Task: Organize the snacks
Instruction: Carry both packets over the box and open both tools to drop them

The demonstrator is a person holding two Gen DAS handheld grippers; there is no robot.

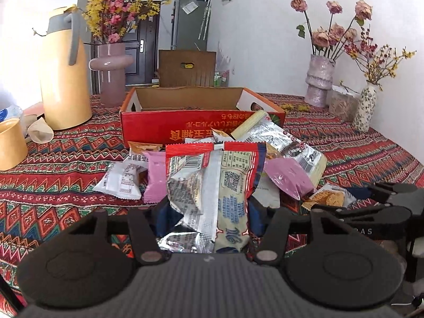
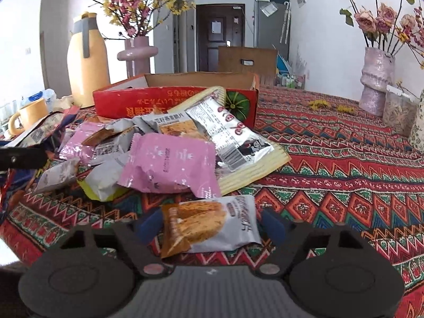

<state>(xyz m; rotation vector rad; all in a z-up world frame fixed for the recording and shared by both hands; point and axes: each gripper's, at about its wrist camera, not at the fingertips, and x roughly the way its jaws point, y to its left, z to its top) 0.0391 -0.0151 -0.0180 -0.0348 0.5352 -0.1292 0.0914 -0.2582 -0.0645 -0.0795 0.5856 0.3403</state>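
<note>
We are holding a red-edged silver snack bag (image 1: 212, 193) upright in the left gripper (image 1: 209, 220); its blue fingers (image 1: 165, 218) are pressing in on the crumpled lower half, and the sealed top edge is standing up ahead of the tips. Straight beyond the bag the pile of snacks (image 1: 265, 164) is lying on the patterned tablecloth (image 1: 66, 180), with a pink packet (image 1: 155, 177) just left of it. Behind the pile the red cardboard box (image 1: 201, 122) is sitting open. Far off to the left a yellow thermos jug (image 1: 65, 71) is standing.

With the right gripper (image 2: 209, 228) we are bracketing a grey and orange packet (image 2: 209, 225) between the blue fingers (image 2: 149, 228). The jaws are standing at a middling width, and we cannot tell whether the pads are pressing on the wrapper or just beside it. The packet is resting on the tablecloth (image 2: 331, 185). Just ahead of the tips a larger pink packet (image 2: 172, 167) is lying at the near edge of the heap, and the red box (image 2: 175, 100) is sitting beyond that. The other gripper's dark finger (image 2: 22, 156) is showing at the left edge.
</note>
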